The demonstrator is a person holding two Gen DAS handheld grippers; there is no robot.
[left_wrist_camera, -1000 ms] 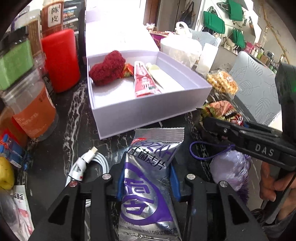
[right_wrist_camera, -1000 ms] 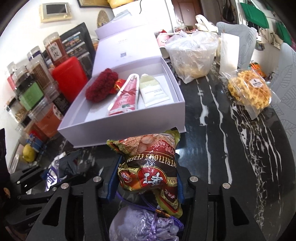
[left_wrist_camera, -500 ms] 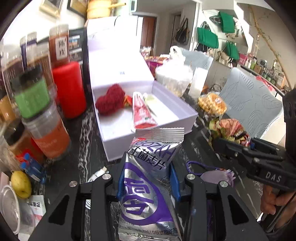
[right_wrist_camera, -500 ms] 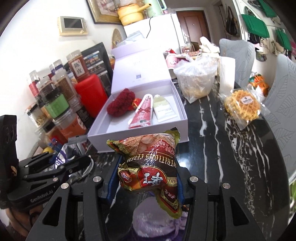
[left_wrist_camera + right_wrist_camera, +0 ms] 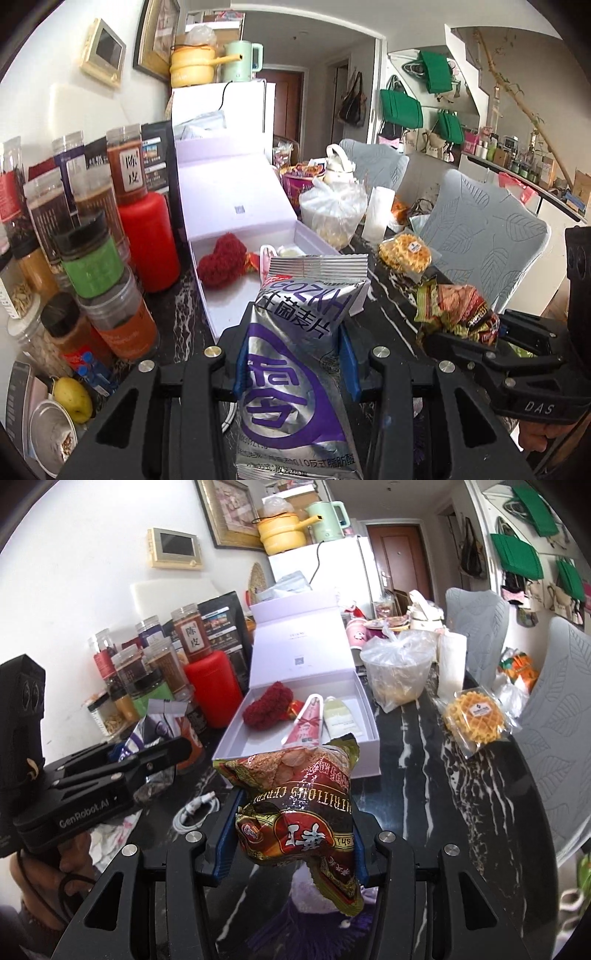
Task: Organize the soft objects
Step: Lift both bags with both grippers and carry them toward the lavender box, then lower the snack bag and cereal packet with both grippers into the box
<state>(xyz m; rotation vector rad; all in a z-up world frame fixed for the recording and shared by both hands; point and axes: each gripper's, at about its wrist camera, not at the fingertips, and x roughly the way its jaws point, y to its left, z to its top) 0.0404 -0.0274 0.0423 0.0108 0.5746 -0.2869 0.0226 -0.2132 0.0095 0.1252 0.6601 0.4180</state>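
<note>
- Gripping a silver and purple pouch [image 5: 295,369], our left gripper [image 5: 293,360] has its blue pads pressed on both sides of the pack, which stands upright between them and off the table.
- Beside it, our right gripper [image 5: 291,843] is clamped on a red and gold cereal bag [image 5: 295,805], crinkled and held clear of the black marbled table [image 5: 461,812].
- Under that bag, on the table, we see part of a lilac tasselled pouch [image 5: 314,908], mostly hidden.
- A white cable [image 5: 194,810] lies coiled on the table between the two grippers.
- Just beyond both packs sits the open white box [image 5: 365,753], its lid propped upright behind it.
- Inside the box we find a fuzzy red item [image 5: 266,707] at the left, a red and white tube [image 5: 304,725] in the middle and a pale sachet [image 5: 338,722] touching its right side.
- Left of the box stand a red canister [image 5: 147,240] and stacked spice jars [image 5: 92,258].
- Right of the box lie a wrapped waffle [image 5: 474,716] and a tied clear bag [image 5: 399,672].
</note>
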